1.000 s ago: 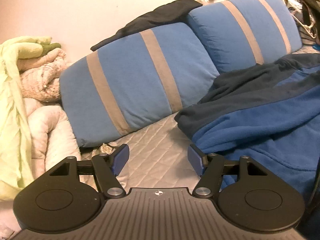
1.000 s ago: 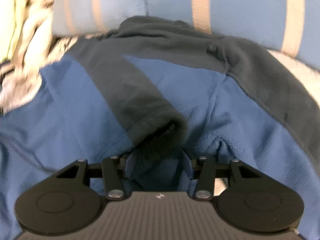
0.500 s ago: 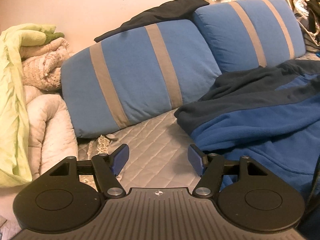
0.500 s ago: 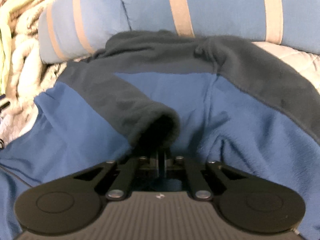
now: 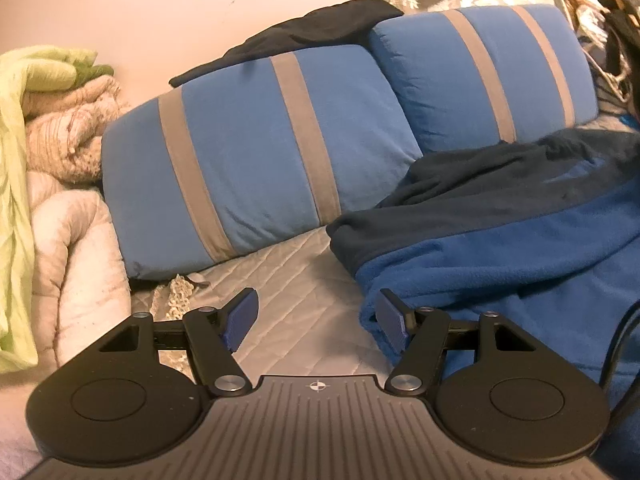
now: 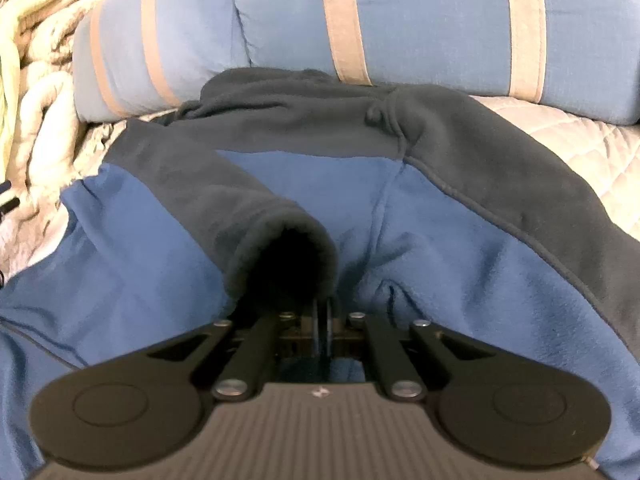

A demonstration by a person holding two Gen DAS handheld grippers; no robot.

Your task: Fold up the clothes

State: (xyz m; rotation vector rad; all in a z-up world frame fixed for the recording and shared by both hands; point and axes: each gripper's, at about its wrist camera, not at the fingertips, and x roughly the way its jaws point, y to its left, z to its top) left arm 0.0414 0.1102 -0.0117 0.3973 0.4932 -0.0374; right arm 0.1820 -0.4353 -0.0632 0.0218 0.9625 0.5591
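A blue fleece jacket (image 5: 500, 264) with dark navy panels lies spread on the quilted bed, filling the right wrist view (image 6: 420, 220). My right gripper (image 6: 322, 312) is shut on the dark sleeve cuff (image 6: 280, 236), which drapes over and hides the fingertips. My left gripper (image 5: 316, 318) is open and empty, hovering over the bedspread just left of the jacket's edge.
Two blue pillows with tan stripes (image 5: 256, 160) (image 5: 488, 76) lean against the wall behind the jacket. A dark garment (image 5: 304, 38) lies on top of them. Cream blankets (image 5: 68, 240) and a light green cloth (image 5: 16, 184) pile up at left. The grey quilted bedspread (image 5: 296, 272) lies under all.
My right gripper closed on the sleeve cuff and has pulled back a little with it. My left gripper stayed open while its view drifted slightly.
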